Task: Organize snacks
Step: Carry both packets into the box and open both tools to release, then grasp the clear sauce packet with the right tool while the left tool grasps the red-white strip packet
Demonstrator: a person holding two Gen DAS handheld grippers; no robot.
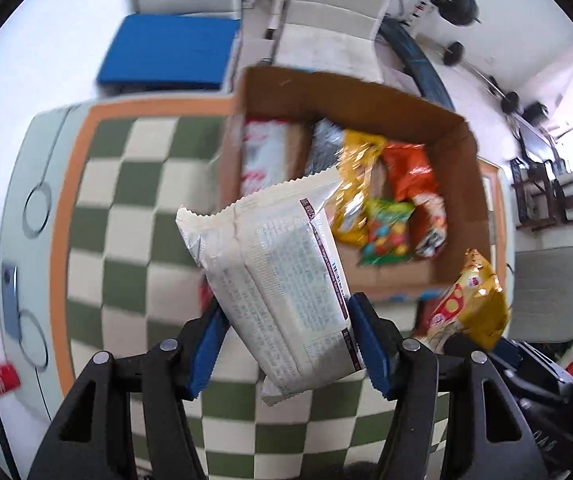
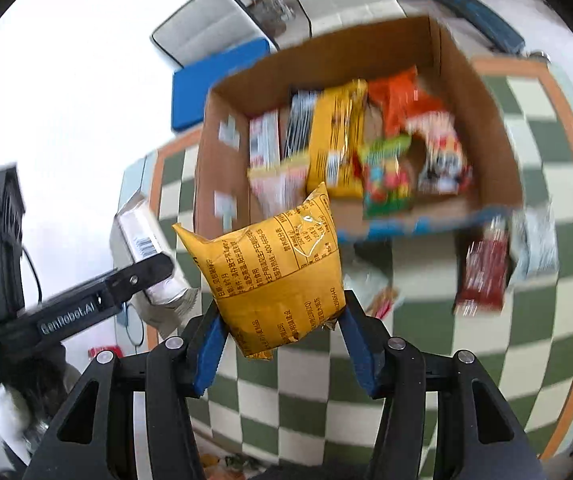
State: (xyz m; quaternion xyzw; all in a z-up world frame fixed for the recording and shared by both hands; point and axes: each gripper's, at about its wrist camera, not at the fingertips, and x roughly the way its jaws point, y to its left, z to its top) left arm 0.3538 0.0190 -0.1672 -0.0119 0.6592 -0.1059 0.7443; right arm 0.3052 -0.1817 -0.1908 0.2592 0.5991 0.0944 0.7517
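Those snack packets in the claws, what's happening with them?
A person is tidying snacks with two hand-held grippers. The left gripper is clamped on a white snack packet, and the right gripper is clamped on a yellow snack packet. Both packets are held up above the checkered mat, near the cardboard box, which already holds several snacks. A red packet lies on the mat outside the box.
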